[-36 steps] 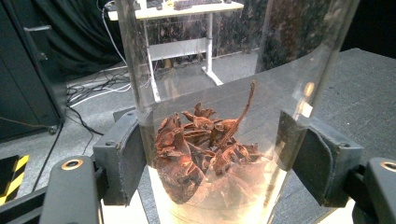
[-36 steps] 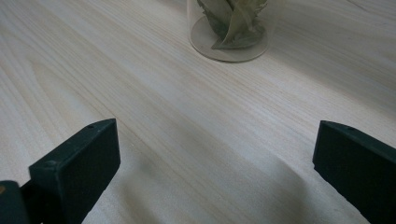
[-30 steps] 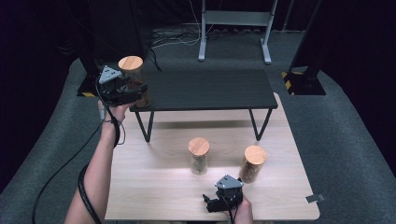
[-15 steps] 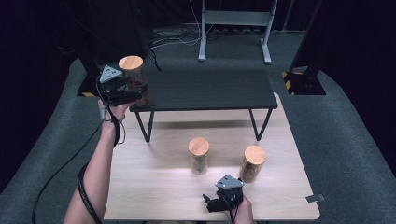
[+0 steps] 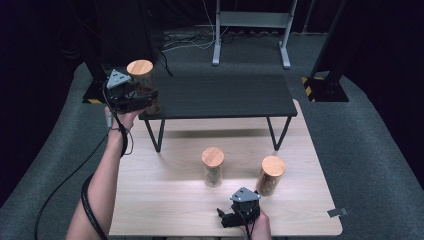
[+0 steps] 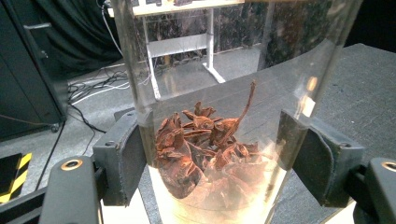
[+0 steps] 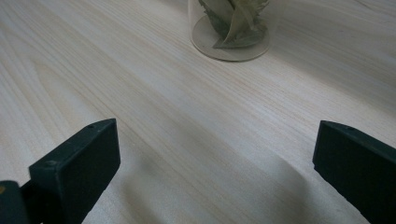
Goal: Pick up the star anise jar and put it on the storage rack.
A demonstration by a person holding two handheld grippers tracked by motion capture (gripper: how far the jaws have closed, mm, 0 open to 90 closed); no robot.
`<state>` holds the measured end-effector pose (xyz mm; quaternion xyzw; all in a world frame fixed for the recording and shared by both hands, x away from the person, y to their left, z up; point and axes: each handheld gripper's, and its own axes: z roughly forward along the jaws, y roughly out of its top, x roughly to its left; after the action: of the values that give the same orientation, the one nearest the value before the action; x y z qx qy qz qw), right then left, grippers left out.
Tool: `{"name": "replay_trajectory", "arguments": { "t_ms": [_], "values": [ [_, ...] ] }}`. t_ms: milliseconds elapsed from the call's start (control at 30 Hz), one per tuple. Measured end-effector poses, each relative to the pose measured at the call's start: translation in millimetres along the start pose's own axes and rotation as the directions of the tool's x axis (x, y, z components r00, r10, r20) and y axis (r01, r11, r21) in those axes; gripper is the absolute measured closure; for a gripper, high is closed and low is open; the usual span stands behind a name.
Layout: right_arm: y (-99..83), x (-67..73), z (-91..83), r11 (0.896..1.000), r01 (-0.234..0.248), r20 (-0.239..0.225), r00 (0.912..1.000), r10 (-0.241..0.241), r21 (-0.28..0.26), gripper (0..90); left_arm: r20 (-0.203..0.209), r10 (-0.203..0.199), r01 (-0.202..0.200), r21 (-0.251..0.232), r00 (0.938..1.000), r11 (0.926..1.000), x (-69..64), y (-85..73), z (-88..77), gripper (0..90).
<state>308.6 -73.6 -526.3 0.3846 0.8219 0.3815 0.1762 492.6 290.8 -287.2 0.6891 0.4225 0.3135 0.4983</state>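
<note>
A clear jar with a wooden lid (image 5: 140, 69) stands at the left corner of the black shelf (image 5: 225, 95), and my left gripper (image 5: 145, 102) is shut on it. In the left gripper view the jar (image 6: 215, 140) holds dried reddish-brown pieces, and both pads (image 6: 123, 158) press its glass sides. My right gripper (image 5: 237, 216) rests low at the front edge of the wooden table (image 5: 165, 200), open, with bare wood between its jaws (image 7: 210, 154). Ahead of it stands a jar of pale green leaves (image 7: 231, 28).
Two more wooden-lidded jars stand on the wooden table: one in the middle (image 5: 213, 167) and one to its right (image 5: 270, 175). A small grey clip (image 5: 337, 212) lies at the table's right front edge. Grey metal stand legs (image 5: 250, 30) rise behind the shelf.
</note>
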Motion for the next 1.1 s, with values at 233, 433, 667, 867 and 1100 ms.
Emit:
{"name": "replay_trajectory", "arguments": {
  "t_ms": [233,433,667,867,1100],
  "values": [
    [0.0,0.2,0.1,1.0,0.002,0.001,1.0,-0.002,0.001,0.0,0.006,0.001,-0.001,0.014,1.0,0.9999,0.7,1.1,-1.9,24.8],
    [0.0,0.4,0.0,1.0,0.003,0.003,1.0,-0.003,-0.001,0.0,0.008,0.001,-0.001,0.039,1.0,0.9992,1.4,0.2,-5.2,22.2],
    [0.0,0.8,0.0,1.0,0.008,0.004,1.0,-0.008,0.0,0.0,0.025,0.003,-0.005,0.089,0.9997,0.9961,4.0,-6.4,-17.8,9.2],
    [0.0,0.9,-0.1,1.0,0.008,0.009,0.9999,-0.008,0.0,0.0,0.039,0.024,-0.03,0.141,0.9989,0.9896,2.5,-18.5,-30.0,2.6],
    [0.0,1.0,0.1,1.0,0.008,0.01,0.9999,-0.008,0.001,0.0,0.033,0.057,-0.062,0.176,0.9978,0.9825,-1.0,-43.8,-44.7,0.0]
  ]
}}
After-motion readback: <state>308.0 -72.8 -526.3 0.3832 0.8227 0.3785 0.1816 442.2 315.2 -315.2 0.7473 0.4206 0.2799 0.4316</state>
